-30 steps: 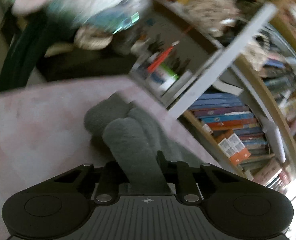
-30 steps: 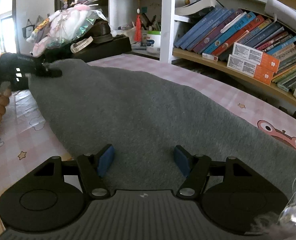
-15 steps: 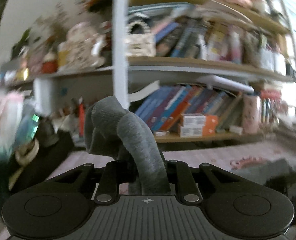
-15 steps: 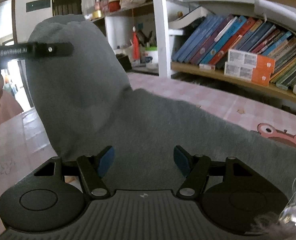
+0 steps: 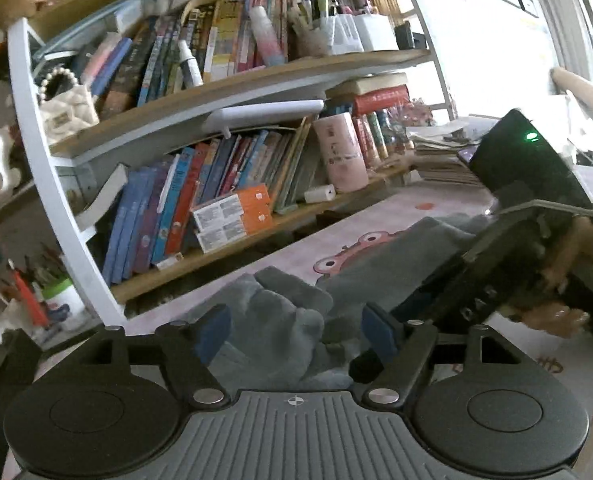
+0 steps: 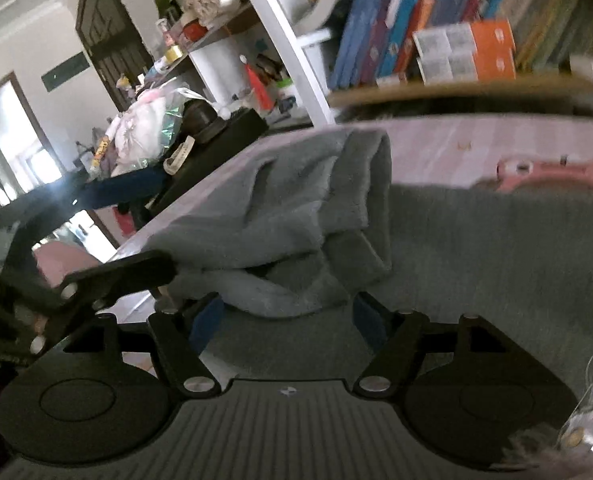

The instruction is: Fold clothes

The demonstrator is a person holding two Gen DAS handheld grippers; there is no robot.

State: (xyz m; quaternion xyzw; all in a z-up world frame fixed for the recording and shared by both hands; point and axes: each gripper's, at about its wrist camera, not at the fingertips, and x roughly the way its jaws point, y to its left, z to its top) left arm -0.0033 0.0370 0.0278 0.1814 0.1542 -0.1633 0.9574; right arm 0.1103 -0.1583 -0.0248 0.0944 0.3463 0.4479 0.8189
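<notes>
A grey fleece garment [image 5: 284, 320] lies on the pink checked table [image 5: 424, 208], one end folded over into a bunched heap [image 6: 316, 216]. My left gripper [image 5: 296, 332] is open, its blue pads either side of the heap, holding nothing. My right gripper [image 6: 282, 316] is open too, low over the flat part of the garment [image 6: 496, 264], with the heap just ahead of it. The right gripper and the hand holding it show in the left wrist view [image 5: 496, 264]. The left gripper shows at the left of the right wrist view [image 6: 96, 280].
A white and wood bookshelf [image 5: 232, 200] full of books runs along the table's far edge. A black box with bags and clutter [image 6: 200, 128] stands at the table's end. A pink cartoon print [image 5: 348, 256] on the tablecloth shows beside the garment.
My left gripper carried the garment's end up and over, then opened and let it drop onto the rest. The right gripper stayed open and tipped lower.
</notes>
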